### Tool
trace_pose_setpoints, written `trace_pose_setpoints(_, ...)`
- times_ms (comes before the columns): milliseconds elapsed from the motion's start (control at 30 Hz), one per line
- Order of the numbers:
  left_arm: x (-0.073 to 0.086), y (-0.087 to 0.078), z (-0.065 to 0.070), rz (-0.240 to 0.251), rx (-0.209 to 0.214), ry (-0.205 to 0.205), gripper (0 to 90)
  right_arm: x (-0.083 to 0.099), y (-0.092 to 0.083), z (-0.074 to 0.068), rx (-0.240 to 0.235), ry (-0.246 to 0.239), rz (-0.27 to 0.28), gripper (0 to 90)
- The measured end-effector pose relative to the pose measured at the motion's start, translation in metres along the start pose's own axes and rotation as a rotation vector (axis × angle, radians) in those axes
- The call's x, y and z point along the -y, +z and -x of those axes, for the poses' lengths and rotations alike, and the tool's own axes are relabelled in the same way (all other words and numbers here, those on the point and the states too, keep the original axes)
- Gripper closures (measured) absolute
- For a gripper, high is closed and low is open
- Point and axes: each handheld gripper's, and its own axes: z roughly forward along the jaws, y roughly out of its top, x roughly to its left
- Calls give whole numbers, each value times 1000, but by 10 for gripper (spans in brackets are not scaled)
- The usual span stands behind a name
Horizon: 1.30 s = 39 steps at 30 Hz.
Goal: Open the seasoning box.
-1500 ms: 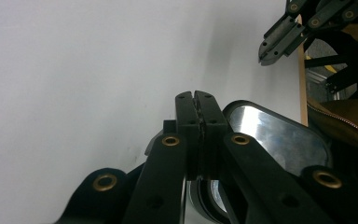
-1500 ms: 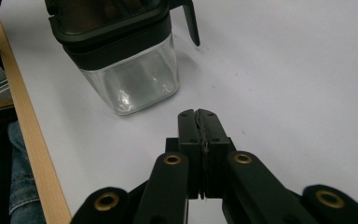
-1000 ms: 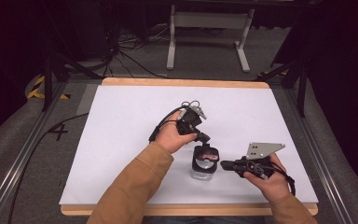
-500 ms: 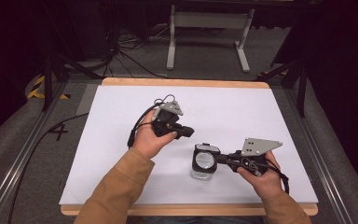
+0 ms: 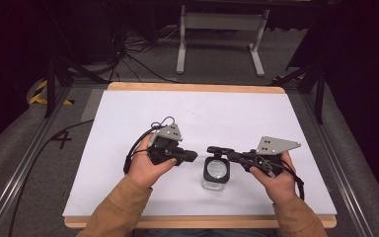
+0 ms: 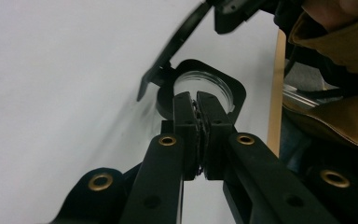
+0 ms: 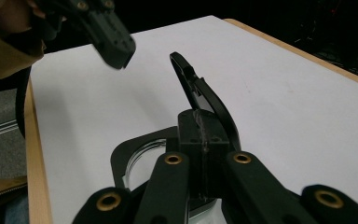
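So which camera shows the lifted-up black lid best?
The right gripper view. There the lid stands tilted up, hinged at the jar's rim, with the right gripper shut on it. The left gripper view shows the lid blurred, slanting above the jar mouth. In the high view it is just a thin dark strip at the gripper tips.

left gripper closed, empty | right gripper over jar

A white tabletop with a wooden edge sits between grey rails. Beyond it: a grey stand, floor cables, and yellow-black tape.
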Motion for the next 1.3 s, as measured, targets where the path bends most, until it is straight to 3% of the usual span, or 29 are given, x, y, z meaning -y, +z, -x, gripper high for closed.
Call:
trace_pose_setpoints(133, 0, 14, 8, -16, 39, 13, 879, -2, 0, 4, 14, 11, 8, 898)
trace_pose_setpoints(300, 0, 28, 12, -29, 58, 39, 884, -2, 3, 10, 21, 25, 15, 898)
trace_pose_setpoints(533, 2, 47, 12, -63, 60, 39, 894, -2, 6, 17, 37, 43, 23, 898)
trace_pose_setpoints(700, 3, 52, 13, -102, 48, 49, 893, -2, 8, 21, 57, 57, 23, 898)
trace_pose_setpoints(1300, 2, 55, 14, -111, 59, 47, 899, 0, 20, 31, 81, 82, 30, 899)
